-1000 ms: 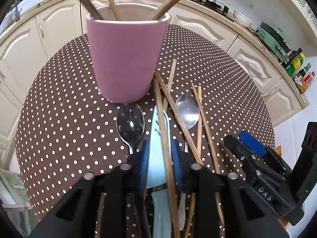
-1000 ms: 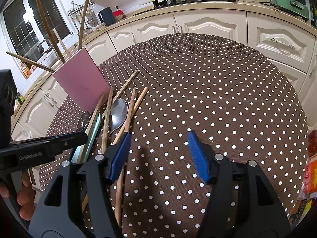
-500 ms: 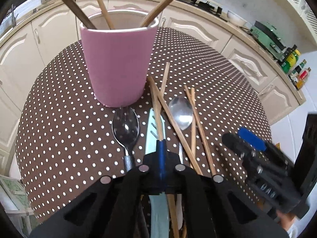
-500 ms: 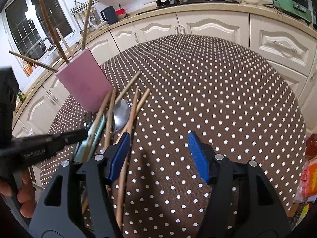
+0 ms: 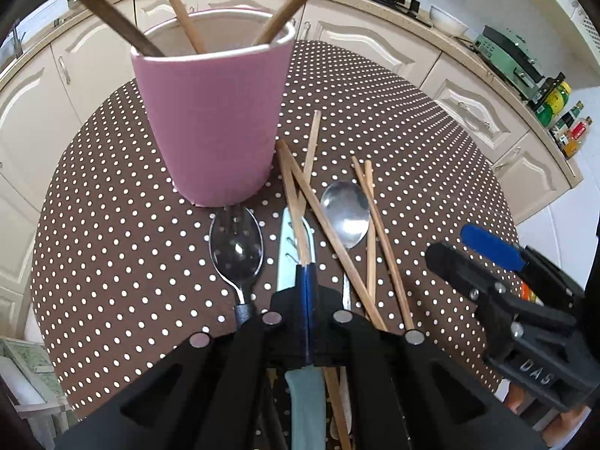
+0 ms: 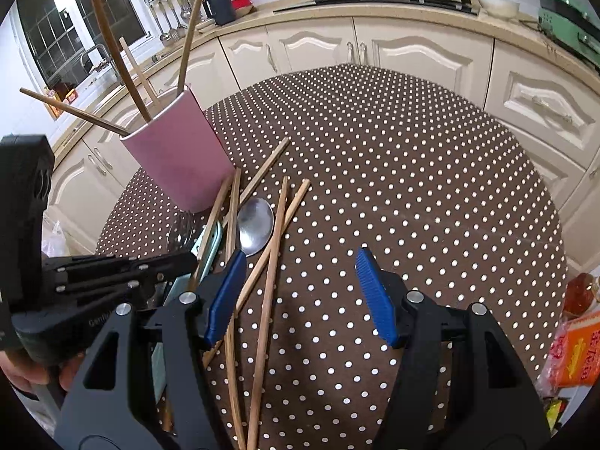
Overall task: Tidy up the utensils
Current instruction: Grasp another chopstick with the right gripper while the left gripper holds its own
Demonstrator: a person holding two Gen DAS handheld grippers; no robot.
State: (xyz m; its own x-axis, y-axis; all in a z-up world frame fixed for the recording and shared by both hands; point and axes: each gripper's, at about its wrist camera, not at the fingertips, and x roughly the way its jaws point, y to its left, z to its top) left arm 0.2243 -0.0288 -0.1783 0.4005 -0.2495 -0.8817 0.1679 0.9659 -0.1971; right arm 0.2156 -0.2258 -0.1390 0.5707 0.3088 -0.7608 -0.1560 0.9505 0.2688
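A pink cup (image 5: 213,120) holding several wooden sticks stands on the dotted table; it also shows in the right wrist view (image 6: 180,157). In front of it lie a dark spoon (image 5: 236,247), a silver spoon (image 5: 347,213), a light blue knife (image 5: 290,247) and several loose chopsticks (image 5: 378,225). My left gripper (image 5: 305,273) is shut on one chopstick (image 5: 294,202) that lies over the knife. My right gripper (image 6: 300,292) is open and empty, low over the table, with chopsticks (image 6: 270,255) by its left finger.
The round table (image 6: 412,187) has a brown cloth with white dots. Cream kitchen cabinets (image 6: 412,52) curve behind it. An orange packet (image 6: 577,352) lies at the table's right edge. Bottles (image 5: 566,127) stand on the counter.
My left gripper has shut on the chopstick over the knife and lifted back a little. My right gripper stays open and has shifted slightly.
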